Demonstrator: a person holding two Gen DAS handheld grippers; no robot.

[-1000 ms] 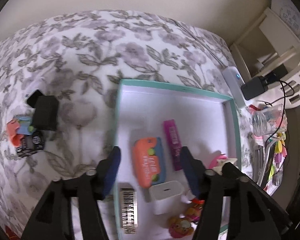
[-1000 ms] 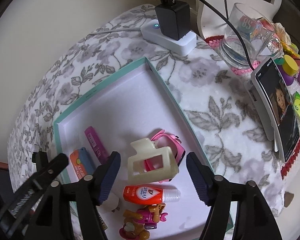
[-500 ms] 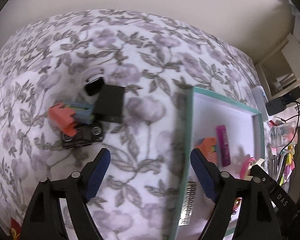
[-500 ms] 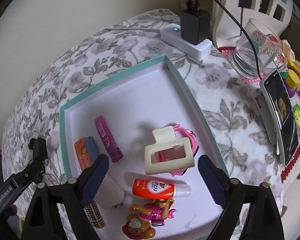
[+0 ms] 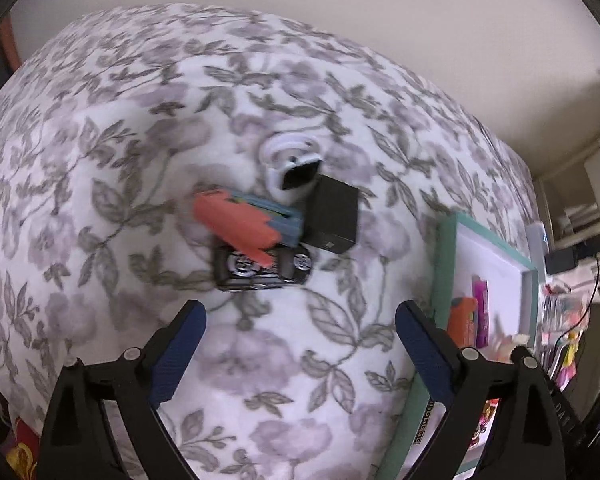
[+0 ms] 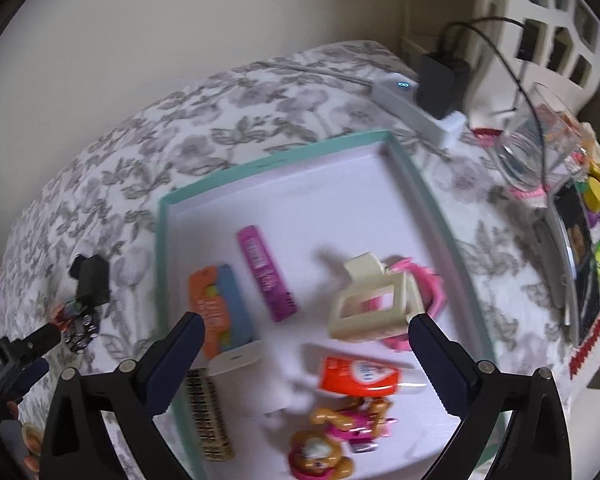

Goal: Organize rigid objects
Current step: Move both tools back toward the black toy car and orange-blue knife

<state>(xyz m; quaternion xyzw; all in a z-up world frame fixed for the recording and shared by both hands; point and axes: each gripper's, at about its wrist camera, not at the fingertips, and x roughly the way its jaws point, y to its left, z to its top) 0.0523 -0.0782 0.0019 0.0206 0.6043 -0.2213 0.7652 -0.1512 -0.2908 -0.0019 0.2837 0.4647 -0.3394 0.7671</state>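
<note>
A teal-rimmed white tray point(image 6: 268, 166) lies on the flowered cloth and holds a cream hair claw point(image 6: 370, 304), a pink bar point(image 6: 266, 274), an orange-and-blue case point(image 6: 216, 312), a white charger point(image 6: 236, 360), an orange tube point(image 6: 358, 374) and a toy figure point(image 6: 332, 440). My right gripper point(image 6: 302, 350) is open and empty above them. My left gripper point(image 5: 300, 344) is open and empty over the cloth, left of the tray point(image 5: 444, 264). Ahead of it lie a black toy car point(image 5: 262, 270), an orange-and-blue clip point(image 5: 246, 224), a black box point(image 5: 334, 220) and a white device point(image 5: 294, 166).
A white power strip point(image 6: 416, 110) with a black adapter, a glass point(image 6: 528, 148), a phone point(image 6: 580, 264) and small colourful items stand to the tray's right. White shelving point(image 6: 540, 32) stands behind. The wall runs along the far edge.
My left gripper has swung left from over the tray to the pile on the cloth and opened wider. My right gripper has pulled back and opened wider; the cream claw stays in the tray.
</note>
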